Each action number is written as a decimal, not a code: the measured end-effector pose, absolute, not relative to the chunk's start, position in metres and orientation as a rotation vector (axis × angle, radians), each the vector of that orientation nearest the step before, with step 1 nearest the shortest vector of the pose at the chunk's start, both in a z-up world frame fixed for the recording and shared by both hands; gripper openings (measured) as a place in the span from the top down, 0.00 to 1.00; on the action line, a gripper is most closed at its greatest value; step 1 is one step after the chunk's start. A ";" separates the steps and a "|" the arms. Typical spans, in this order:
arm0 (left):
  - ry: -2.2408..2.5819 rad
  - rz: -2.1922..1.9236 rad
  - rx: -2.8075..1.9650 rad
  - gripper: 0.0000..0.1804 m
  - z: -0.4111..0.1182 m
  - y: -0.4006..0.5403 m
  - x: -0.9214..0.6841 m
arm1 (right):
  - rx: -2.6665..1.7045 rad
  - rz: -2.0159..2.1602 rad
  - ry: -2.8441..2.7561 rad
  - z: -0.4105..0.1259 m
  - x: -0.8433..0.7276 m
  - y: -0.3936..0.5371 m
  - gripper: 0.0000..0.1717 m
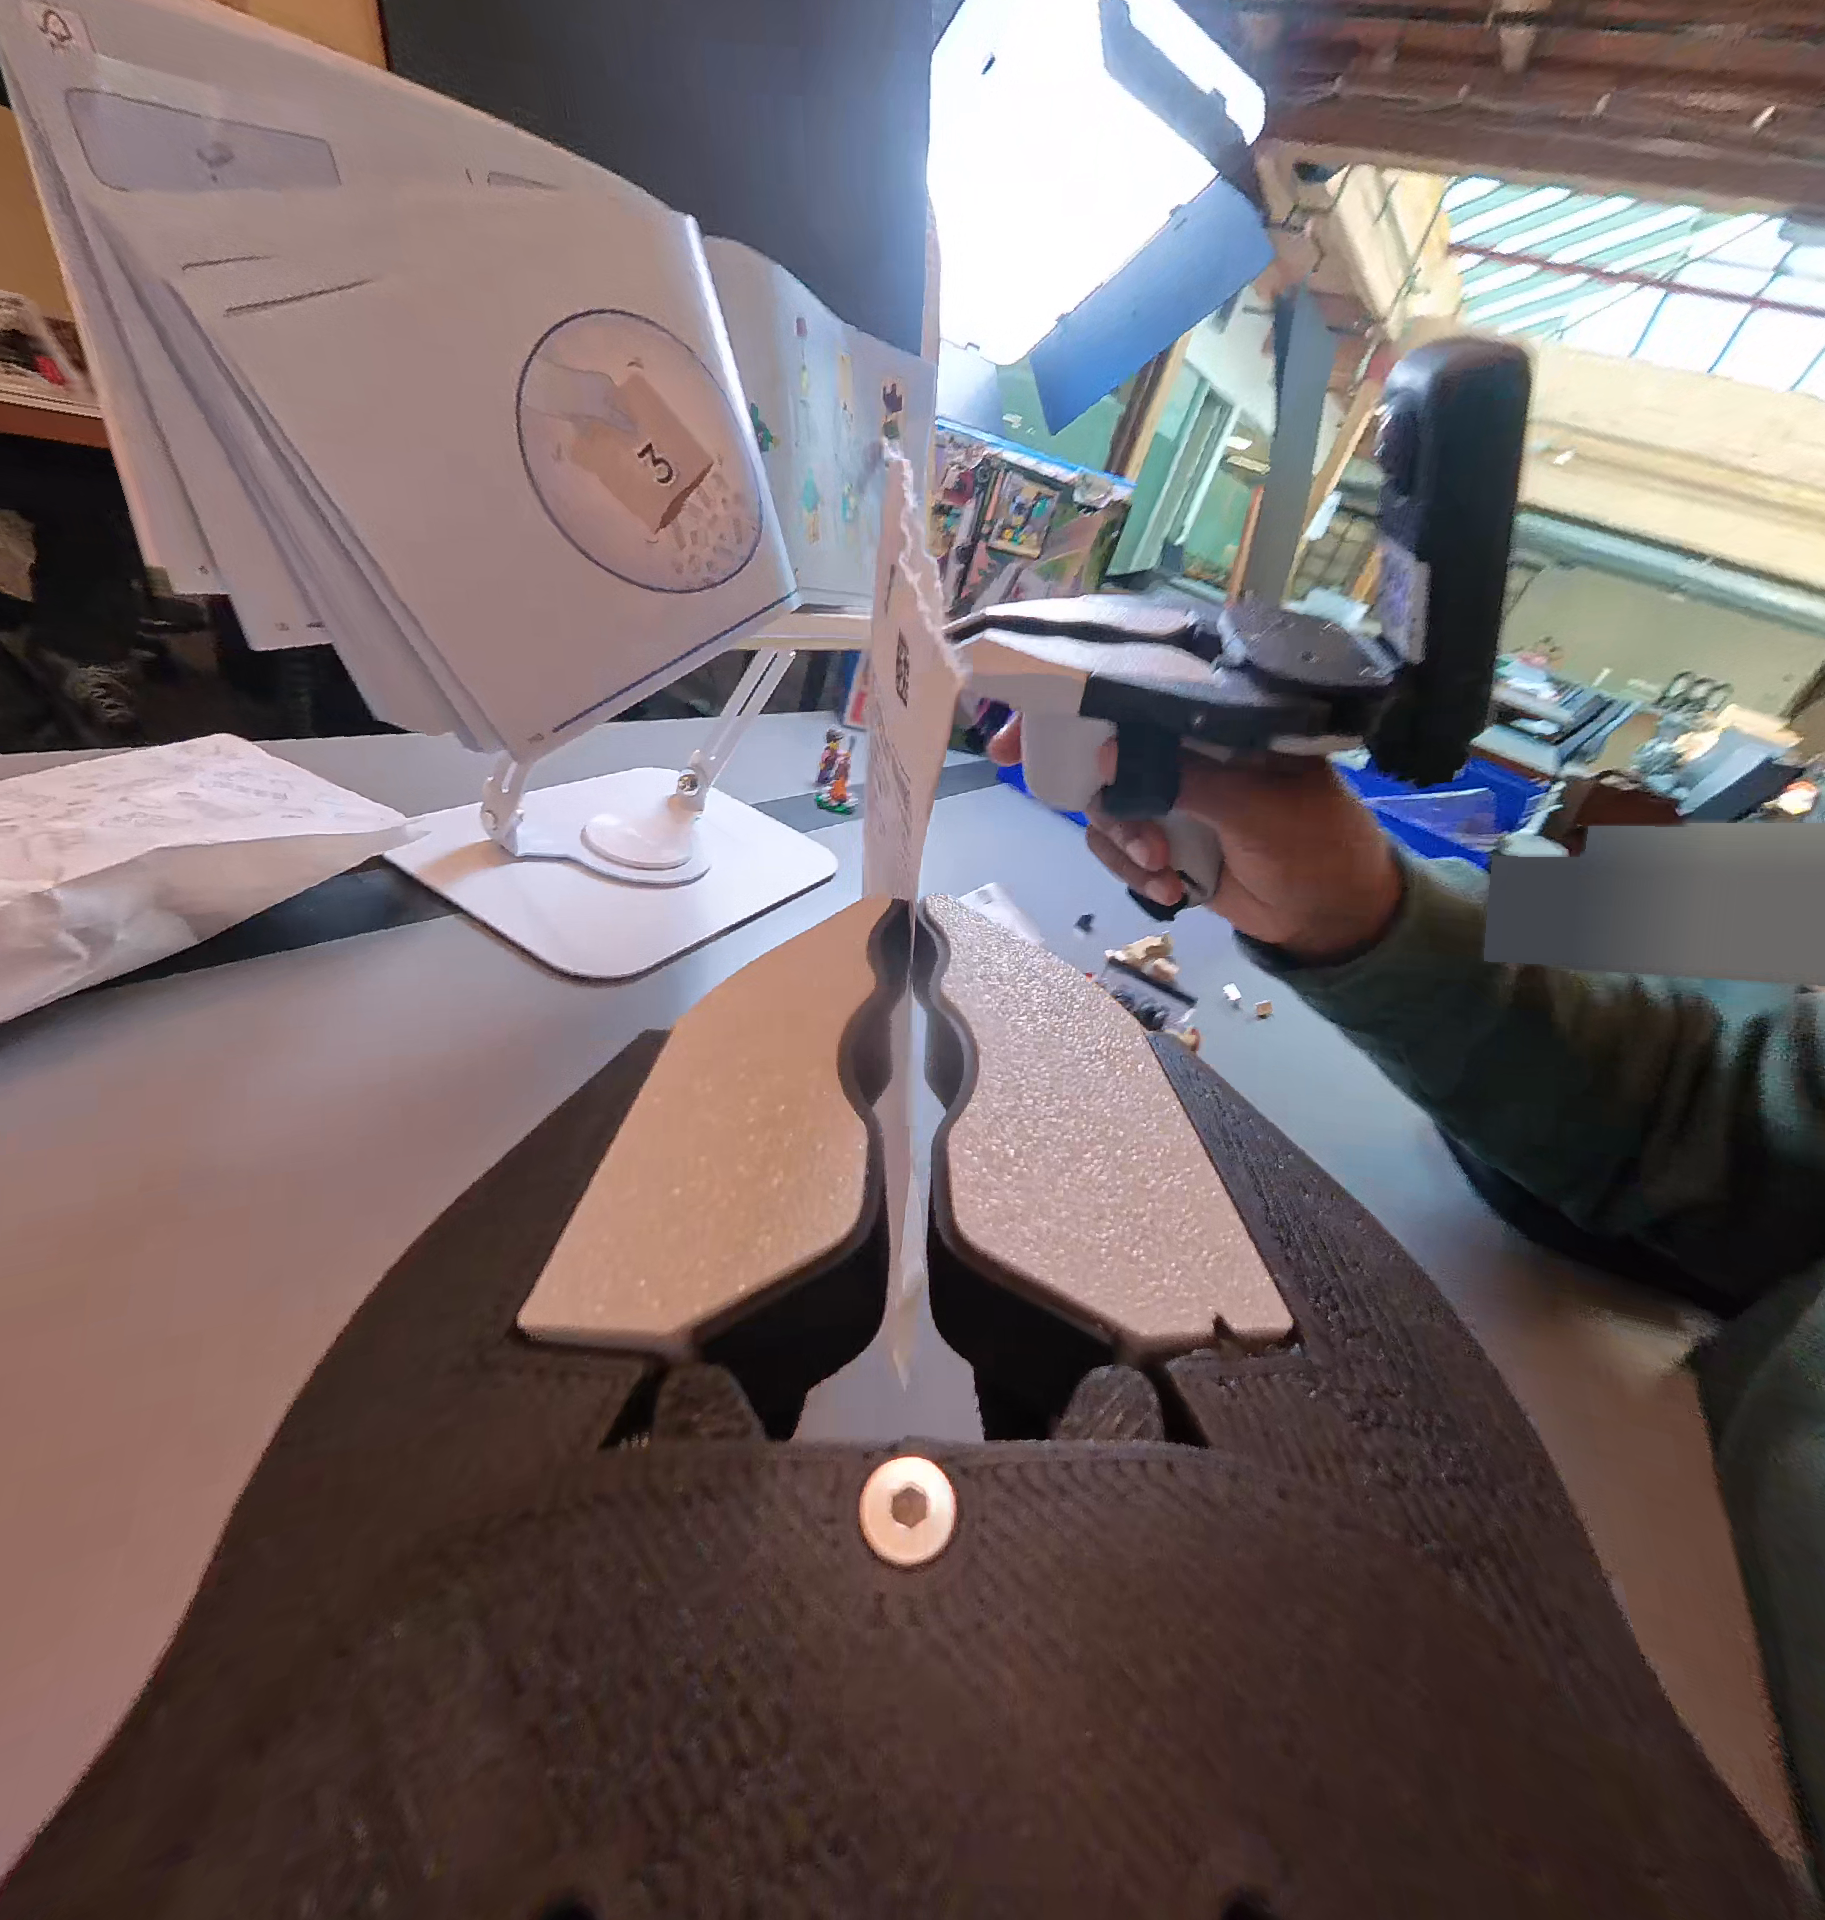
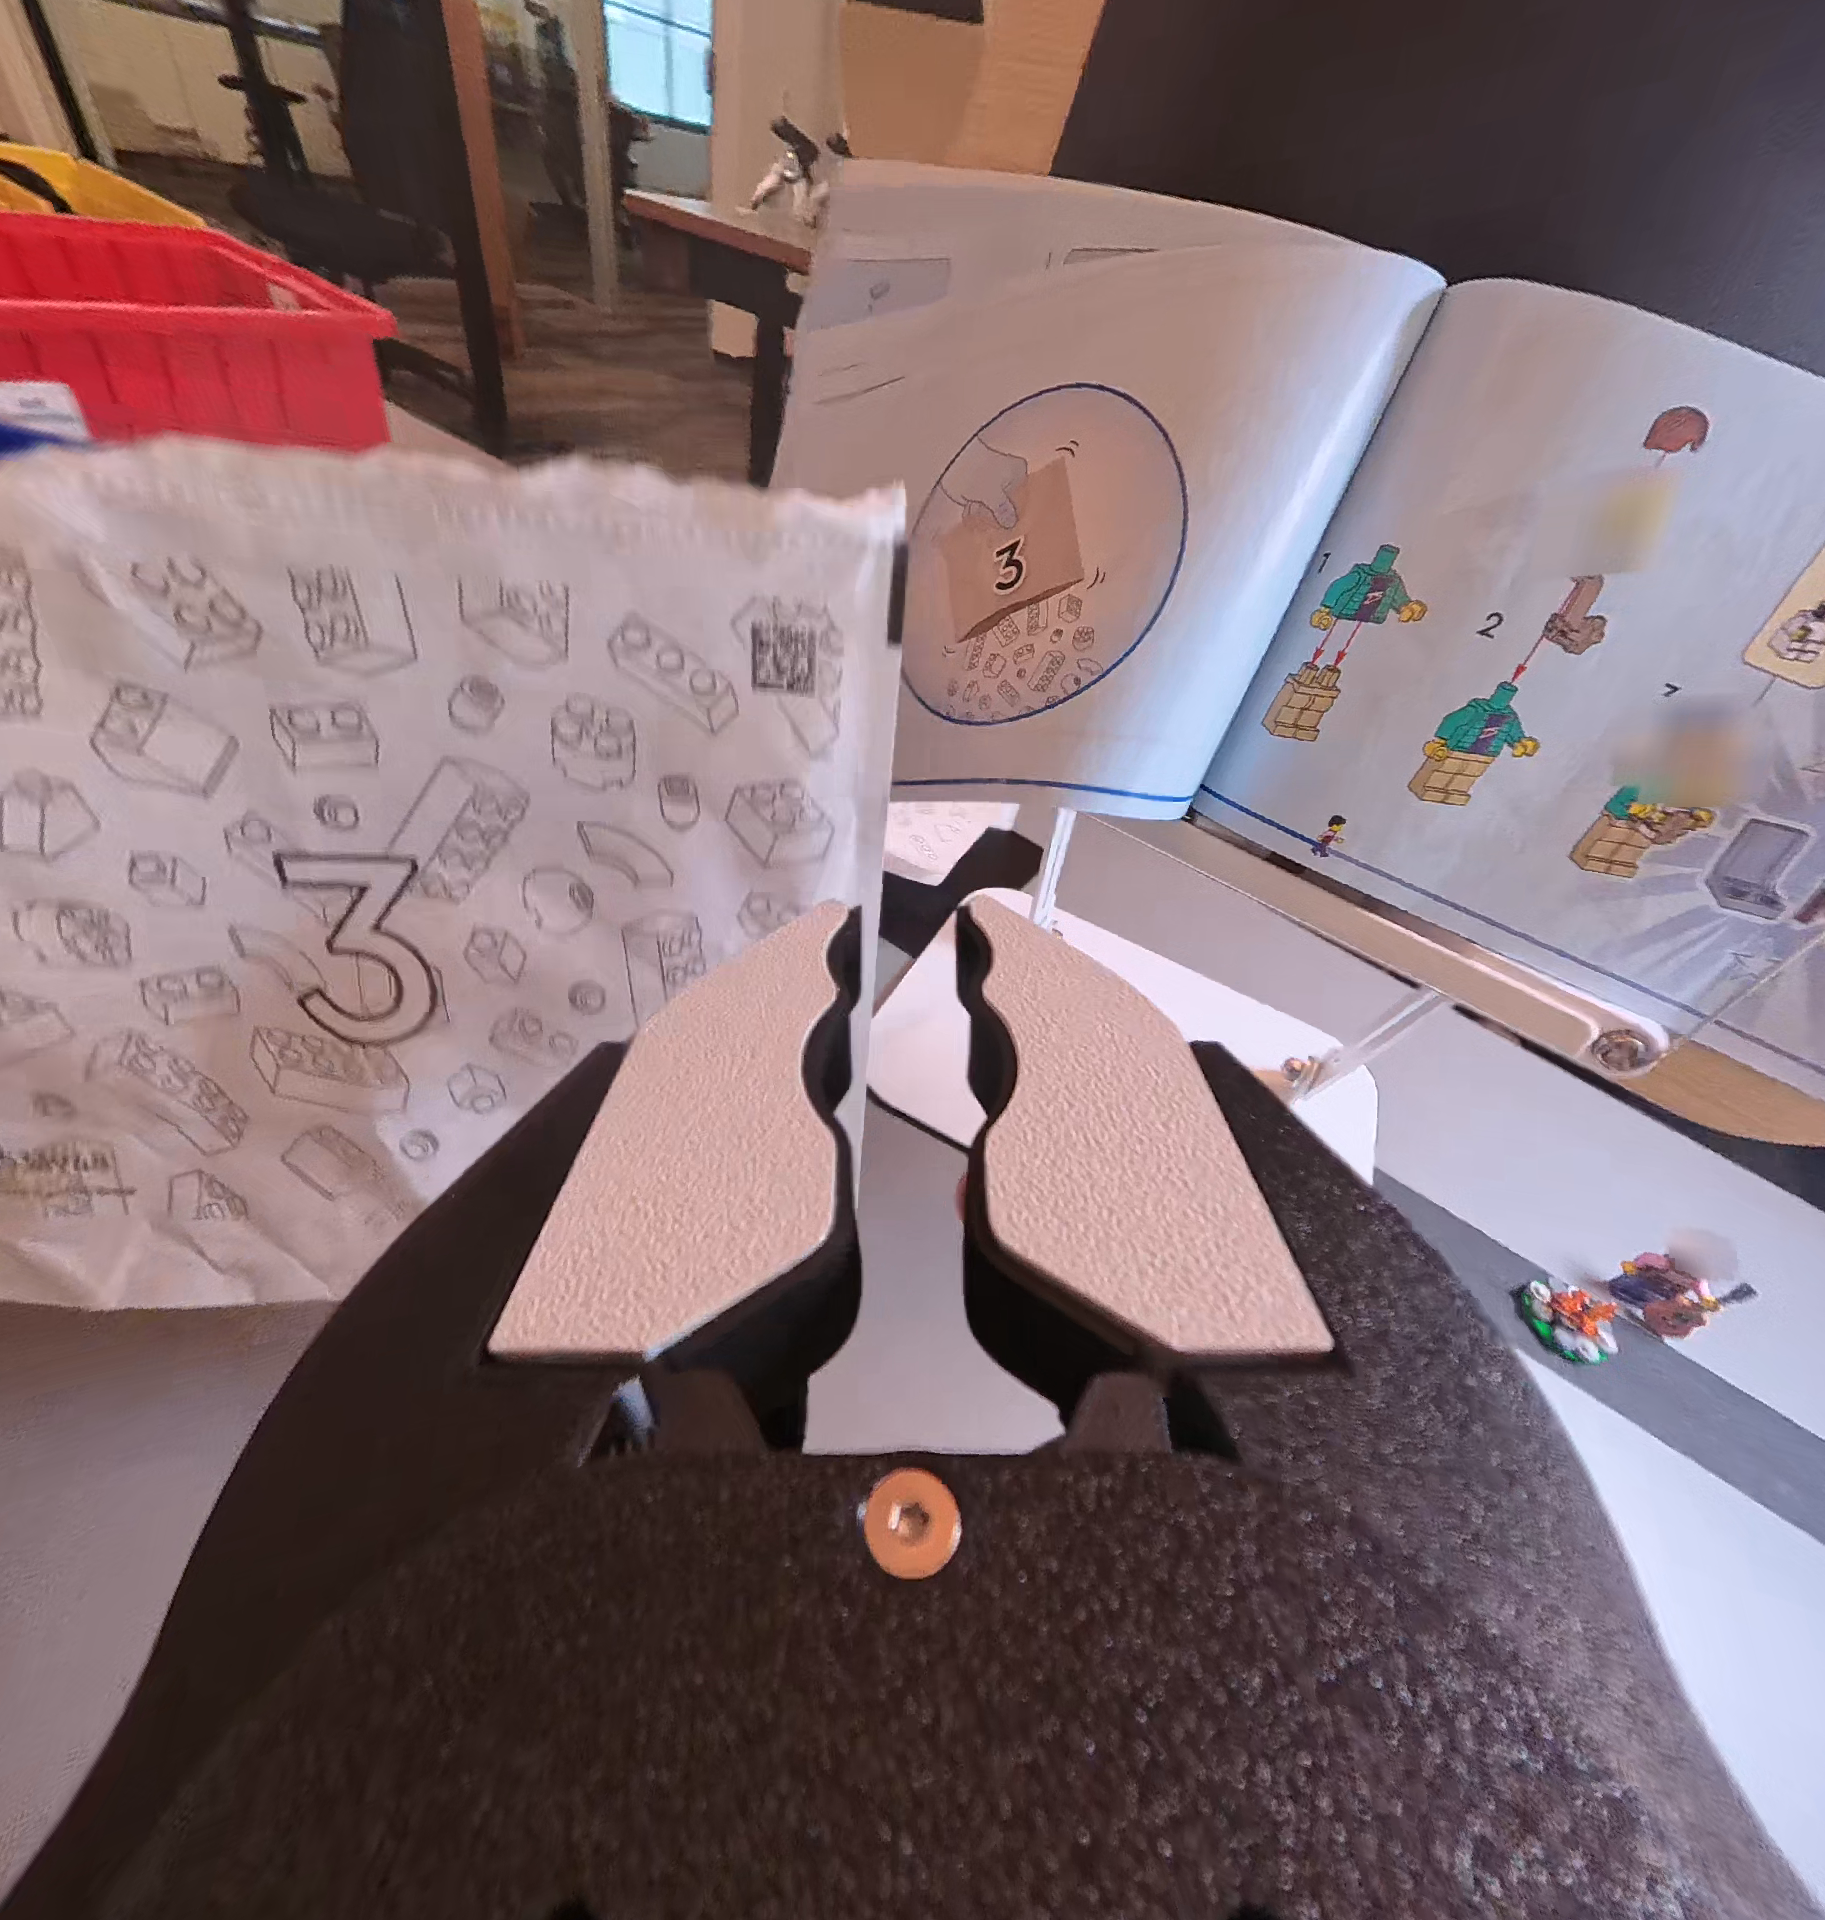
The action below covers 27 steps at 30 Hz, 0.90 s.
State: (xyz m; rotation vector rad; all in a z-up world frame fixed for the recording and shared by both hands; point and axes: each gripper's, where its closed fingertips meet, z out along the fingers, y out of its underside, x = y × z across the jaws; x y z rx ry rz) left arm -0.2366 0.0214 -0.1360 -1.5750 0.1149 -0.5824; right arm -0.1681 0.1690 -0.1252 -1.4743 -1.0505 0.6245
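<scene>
White paper, printed all over with grey brick outlines: that's the bag [image 2: 388,852], hanging upright above the grey desk [image 1: 264,1091], and it's the only thing gripped right now. The left gripper [image 1: 910,935] has its jaws pressed together on the bag's lower edge, the sheet running edge-on right between them. The right gripper [image 2: 903,935] has its jaws apart. The bag's side edge lies along the inside of its left finger, the other finger stands clear of it, so I'd call that not gripped.

How far along? The bag's top looks like a ragged, crimped strip. Whether it's been opened I honestly can't tell, that edge is blurry. A few loose small bricks [image 1: 1147,956] sit on the desk, and two built minifigures [image 2: 1635,1304] stand near the dark stripe.

View differences: the left wrist view sees the bag edge-on, barely a sliver, plus the person's hand [image 1: 1240,862] on the right gripper's handle and a second paper bag [image 1: 108,842] lying flat. The right wrist view shows the bag's whole printed face, the open instruction booklet [image 2: 1355,582] on its white stand [image 1: 617,883], and a red bin [image 2: 160,332] behind.
</scene>
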 end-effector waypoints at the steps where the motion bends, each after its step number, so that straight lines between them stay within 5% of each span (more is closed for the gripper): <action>1: 0.119 -0.635 -1.549 1.00 -0.131 0.018 -0.235 | -1.444 0.642 -1.087 -0.127 -0.166 0.167 0.87; 10: 0.275 -1.007 -1.452 1.00 -0.114 0.004 -0.210 | -1.177 1.156 -1.552 -0.129 -0.116 0.104 0.66; 12: 0.328 -1.042 -1.464 1.00 -0.118 0.006 -0.200 | -1.208 1.250 -1.641 -0.135 -0.104 0.093 0.71; 15: 0.431 -1.063 -1.511 1.00 -0.131 0.006 -0.178 | -1.190 1.304 -1.617 -0.136 -0.088 0.085 0.98; 27: 0.807 -0.604 -1.663 1.00 -0.192 0.002 -0.112 | -1.269 1.373 -1.562 -0.180 -0.005 0.072 0.99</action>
